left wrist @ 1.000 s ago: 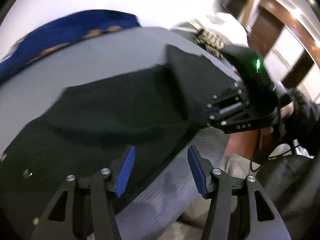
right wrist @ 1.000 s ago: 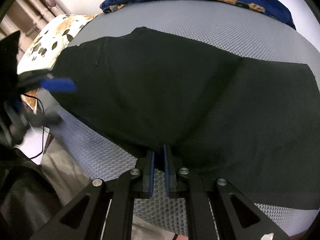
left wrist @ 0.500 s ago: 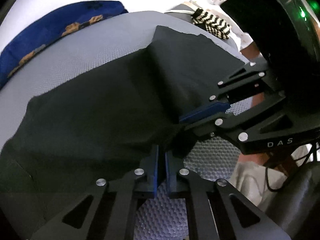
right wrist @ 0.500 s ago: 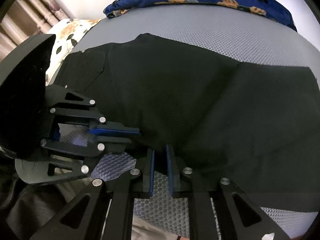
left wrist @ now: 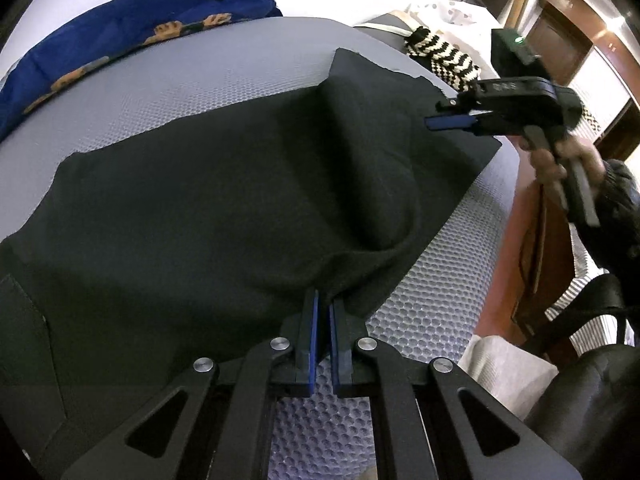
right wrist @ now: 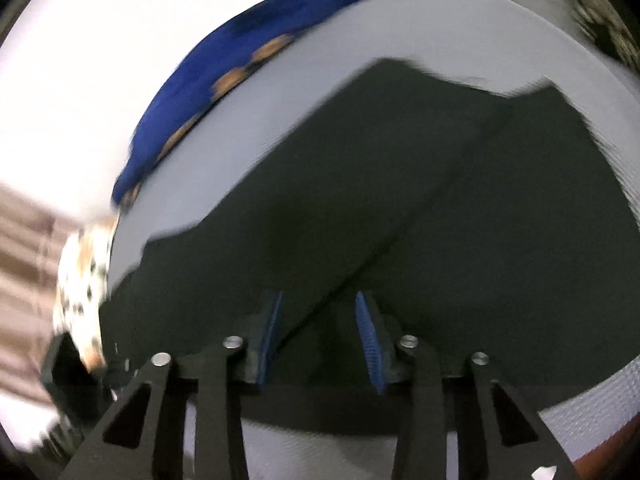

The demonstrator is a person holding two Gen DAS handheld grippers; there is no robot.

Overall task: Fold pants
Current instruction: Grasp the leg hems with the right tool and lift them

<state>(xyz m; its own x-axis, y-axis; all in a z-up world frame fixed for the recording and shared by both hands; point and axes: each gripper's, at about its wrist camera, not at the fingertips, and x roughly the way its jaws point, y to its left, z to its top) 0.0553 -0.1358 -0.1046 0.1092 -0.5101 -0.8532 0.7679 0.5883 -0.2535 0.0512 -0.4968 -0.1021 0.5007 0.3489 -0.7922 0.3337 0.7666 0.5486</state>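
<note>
pants [left wrist: 224,200] spread on mattress [left wrist: 208,80], blanket [left wrist: 120,28] behind them at the far edge, knitted cloth [left wrist: 444,60] far right

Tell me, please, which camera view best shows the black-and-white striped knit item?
The left wrist view: the striped knit item lies sharp beyond the black pants, past the gray mattress. The right wrist view gives only a motion-blurred dark smear at its upper right edge.

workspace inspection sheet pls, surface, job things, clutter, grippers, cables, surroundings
Surface: grey honeycomb mat.
Job's things: black pants spread on the mat, near edge bunched.
Clutter: blue printed blanket at the far side; black-and-white knit item beyond the mat.
Grippers: left gripper shut on the pants' near edge; right gripper open above the pants.
Cables: nothing seen.
Surroundings: wooden doors, white wall.
</note>
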